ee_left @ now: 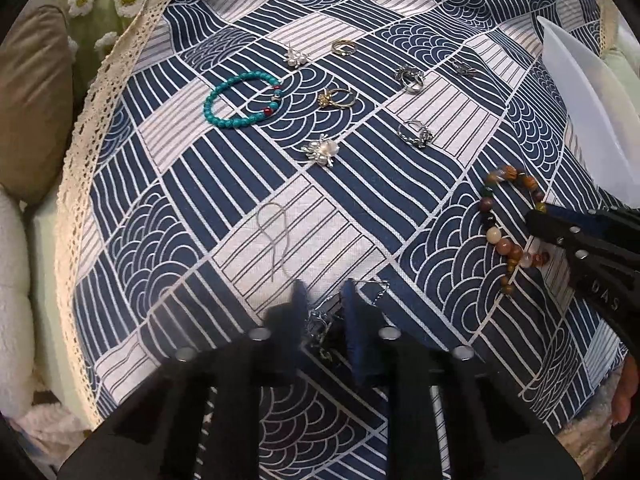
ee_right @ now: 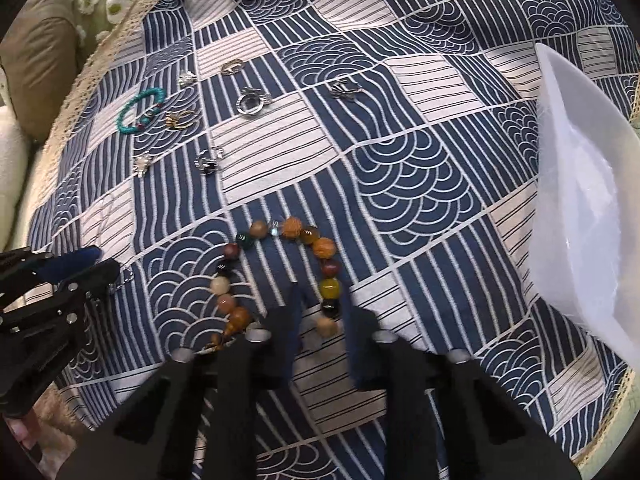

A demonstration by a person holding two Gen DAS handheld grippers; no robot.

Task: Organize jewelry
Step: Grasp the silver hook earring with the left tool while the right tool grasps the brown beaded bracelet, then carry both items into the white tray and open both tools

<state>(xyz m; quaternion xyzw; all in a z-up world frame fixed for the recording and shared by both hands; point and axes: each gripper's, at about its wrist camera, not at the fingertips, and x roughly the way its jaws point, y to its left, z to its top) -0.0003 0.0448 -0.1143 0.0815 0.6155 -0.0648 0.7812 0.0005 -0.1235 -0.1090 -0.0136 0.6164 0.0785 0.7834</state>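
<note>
Beads of the limp, heavy bracelet (ee_right: 280, 276) sit between the right hand-held gripper's (ee_right: 322, 320) narrowly parted fingers, best pinched across one strand.

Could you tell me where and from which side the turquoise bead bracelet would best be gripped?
The turquoise bead bracelet lies flat as an open loop on the cloth, apart from the gold ring. I would come straight down from above and pinch one strand of beads across its width, probably on the left arc, farthest from the ring, one finger inside the loop.
</note>
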